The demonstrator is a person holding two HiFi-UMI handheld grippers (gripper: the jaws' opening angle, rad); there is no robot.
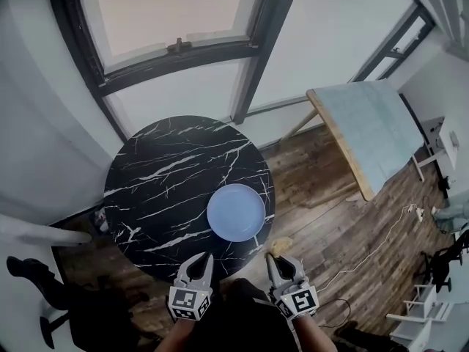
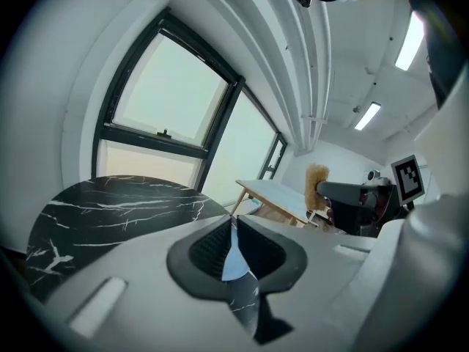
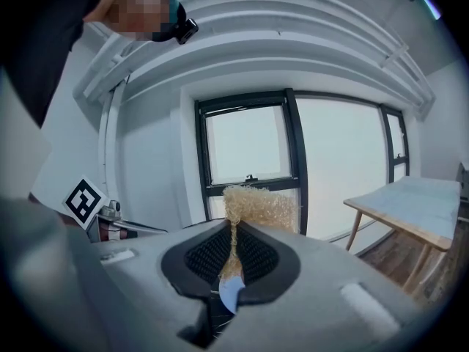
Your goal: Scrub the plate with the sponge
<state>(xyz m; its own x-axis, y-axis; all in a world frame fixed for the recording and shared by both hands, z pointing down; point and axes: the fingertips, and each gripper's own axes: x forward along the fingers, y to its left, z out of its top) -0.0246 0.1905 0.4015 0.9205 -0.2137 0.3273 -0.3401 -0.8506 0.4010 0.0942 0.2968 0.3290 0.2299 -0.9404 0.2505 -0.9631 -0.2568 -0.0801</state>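
Two claws, head view: left claw (image 1: 199, 259) and right claw (image 1: 275, 259) side by side at the near edge of the round black marble bench (image 1: 161, 174), both pointing far.
Plate, head view: pale blue plate (image 1: 236, 212) flat on the bench's near right part, just beyond both claw tips, touched by neither.
Sponge, head view: yellowish sponge (image 1: 281, 244) at the right claw's tip, just beside the bench's near right rim.
Left claw, left gripper view: clenched on nothing; sliver of plate seen through the slit.
Right claw, right gripper view: grasping the sponge, fibrous tuft standing out past the tips; window (image 3: 249, 145) far ahead.
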